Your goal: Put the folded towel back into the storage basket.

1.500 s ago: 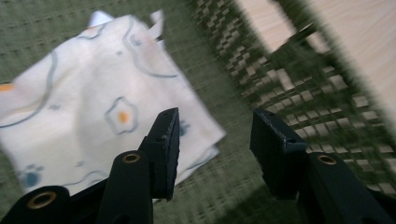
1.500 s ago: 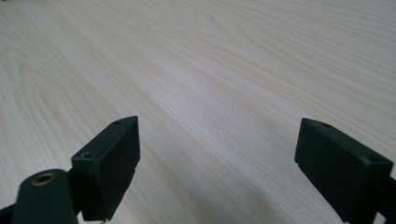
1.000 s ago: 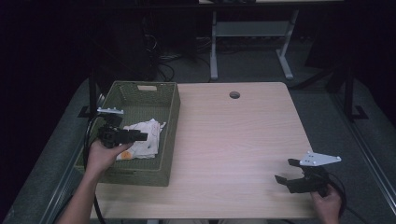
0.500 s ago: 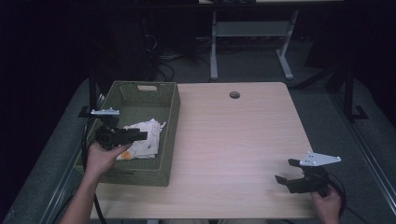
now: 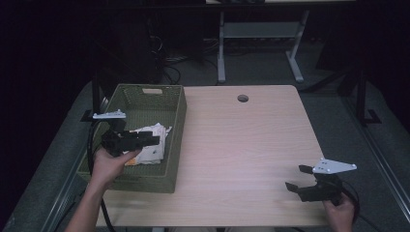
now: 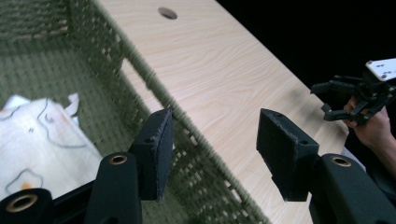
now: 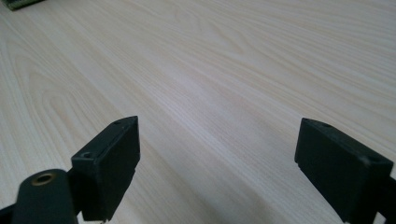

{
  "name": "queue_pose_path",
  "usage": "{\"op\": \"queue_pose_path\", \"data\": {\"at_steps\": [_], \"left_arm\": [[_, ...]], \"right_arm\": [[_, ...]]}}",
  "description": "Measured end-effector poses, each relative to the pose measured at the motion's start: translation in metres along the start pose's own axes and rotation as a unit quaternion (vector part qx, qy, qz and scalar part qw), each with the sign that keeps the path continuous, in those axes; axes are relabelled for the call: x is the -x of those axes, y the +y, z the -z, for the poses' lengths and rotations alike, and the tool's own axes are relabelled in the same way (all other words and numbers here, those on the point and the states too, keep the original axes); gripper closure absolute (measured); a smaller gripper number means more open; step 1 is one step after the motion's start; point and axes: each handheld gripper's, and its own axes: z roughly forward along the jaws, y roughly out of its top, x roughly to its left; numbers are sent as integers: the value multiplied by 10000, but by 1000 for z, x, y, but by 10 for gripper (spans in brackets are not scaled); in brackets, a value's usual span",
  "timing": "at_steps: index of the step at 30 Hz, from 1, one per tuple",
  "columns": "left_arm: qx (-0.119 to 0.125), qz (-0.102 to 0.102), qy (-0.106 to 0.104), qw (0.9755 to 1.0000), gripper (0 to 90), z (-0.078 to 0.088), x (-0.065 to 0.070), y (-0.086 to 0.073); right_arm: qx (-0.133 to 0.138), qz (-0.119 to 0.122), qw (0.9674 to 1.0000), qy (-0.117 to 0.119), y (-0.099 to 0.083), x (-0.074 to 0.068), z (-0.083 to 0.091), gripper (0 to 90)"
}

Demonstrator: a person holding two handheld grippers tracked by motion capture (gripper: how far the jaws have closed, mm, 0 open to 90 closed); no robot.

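Bare tabletop (image 5: 251, 145) right of the basket (image 5: 176, 140); woven wall as barrier.

From my left hand-held gripper (image 6: 210, 158) I look along its two black jaws, spread apart with nothing between them, hanging over the near wall of the green woven basket (image 6: 154, 88). Inside the basket, left of that wall, lies a white crumpled wrapper (image 6: 42, 140) with faint printing. Right of the basket runs the pale wood table (image 6: 224, 70), a round hole (image 6: 167, 12) near its far end. Beyond the table's edge, a hand holds the other hand-held gripper (image 6: 327, 100).
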Motion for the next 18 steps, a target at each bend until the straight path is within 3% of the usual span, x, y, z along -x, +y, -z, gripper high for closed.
{"op": "queue_pose_path", "data": {"at_steps": [11,18], "left_arm": [[37,-201,-311,9993,473,-13,19,5],[-86,-460,-492,9977,485,-28,38,11]], "right_arm": [[22,7,10000,-3,-1,0,0,135],[75,2,10000,7,0,2,1,135]]}}
